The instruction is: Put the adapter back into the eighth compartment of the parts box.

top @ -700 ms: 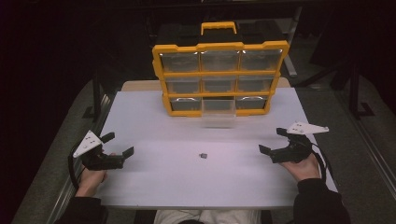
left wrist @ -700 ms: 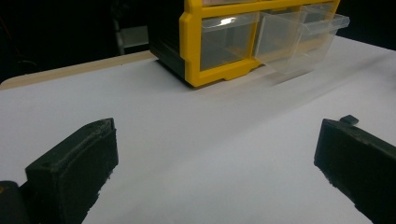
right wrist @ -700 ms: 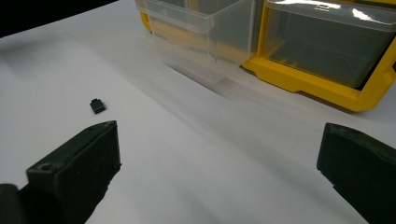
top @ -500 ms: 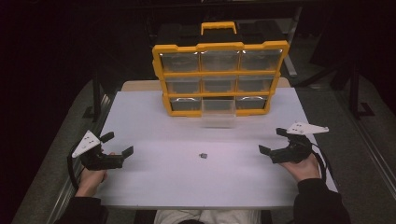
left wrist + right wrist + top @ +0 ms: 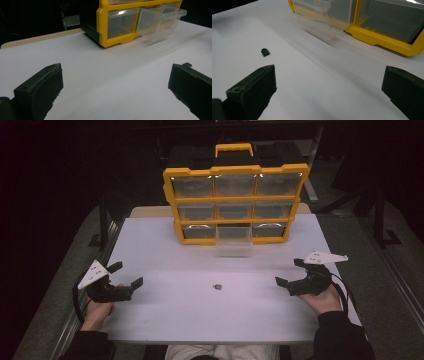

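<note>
Resting near opposite table (image 5: 165,245) edges, both grippers' fingers spread empty, small black part (image 5: 218,286) between them.

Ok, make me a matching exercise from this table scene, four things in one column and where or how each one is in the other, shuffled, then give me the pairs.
Things:
1. small black part
2. clear drawer
3. left gripper
4. carry handle

Places or states:
A. pulled out of the bottom row of the yellow organizer
B. on top of the organizer, at the back
C. lying alone on the white tabletop, between the two grippers
D. jaws open, empty, near the table's left edge

Pairs: 1-C, 2-A, 3-D, 4-B
</note>
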Demonstrator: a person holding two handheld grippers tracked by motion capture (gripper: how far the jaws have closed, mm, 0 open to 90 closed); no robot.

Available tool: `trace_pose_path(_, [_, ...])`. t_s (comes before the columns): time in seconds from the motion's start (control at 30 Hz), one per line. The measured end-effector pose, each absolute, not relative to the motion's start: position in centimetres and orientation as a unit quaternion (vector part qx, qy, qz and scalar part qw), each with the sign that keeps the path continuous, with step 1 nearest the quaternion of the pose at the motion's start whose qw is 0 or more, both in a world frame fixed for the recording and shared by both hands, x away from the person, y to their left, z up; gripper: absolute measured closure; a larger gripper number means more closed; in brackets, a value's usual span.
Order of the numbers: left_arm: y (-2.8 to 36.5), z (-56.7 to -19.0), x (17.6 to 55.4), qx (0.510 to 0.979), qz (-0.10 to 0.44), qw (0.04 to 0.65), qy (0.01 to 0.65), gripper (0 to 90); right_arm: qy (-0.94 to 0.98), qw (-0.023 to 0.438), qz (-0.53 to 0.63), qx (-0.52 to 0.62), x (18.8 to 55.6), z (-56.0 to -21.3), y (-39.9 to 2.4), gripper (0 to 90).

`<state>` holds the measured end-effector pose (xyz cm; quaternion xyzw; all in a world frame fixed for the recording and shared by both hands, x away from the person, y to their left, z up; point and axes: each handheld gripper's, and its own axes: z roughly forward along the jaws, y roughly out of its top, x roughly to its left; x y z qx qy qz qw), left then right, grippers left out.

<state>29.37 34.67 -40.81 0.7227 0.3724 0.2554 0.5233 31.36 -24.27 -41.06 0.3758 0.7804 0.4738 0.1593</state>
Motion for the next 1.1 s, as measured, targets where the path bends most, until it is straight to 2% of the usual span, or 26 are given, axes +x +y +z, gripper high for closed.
trace_pose_path(0.27, [34.9,-40.8,29.3,0.714,0.258,0.529,0.38,0.0,0.79,0.156,0.463,0.371,31.5,-41.1,-23.8,0.0])
trace_pose_path(1.1, [34.5,-41.0,29.3,0.727,0.249,0.524,0.368,0.0,0.818,0.15,0.436,0.344,32.6,-39.6,-21.8,0.0])
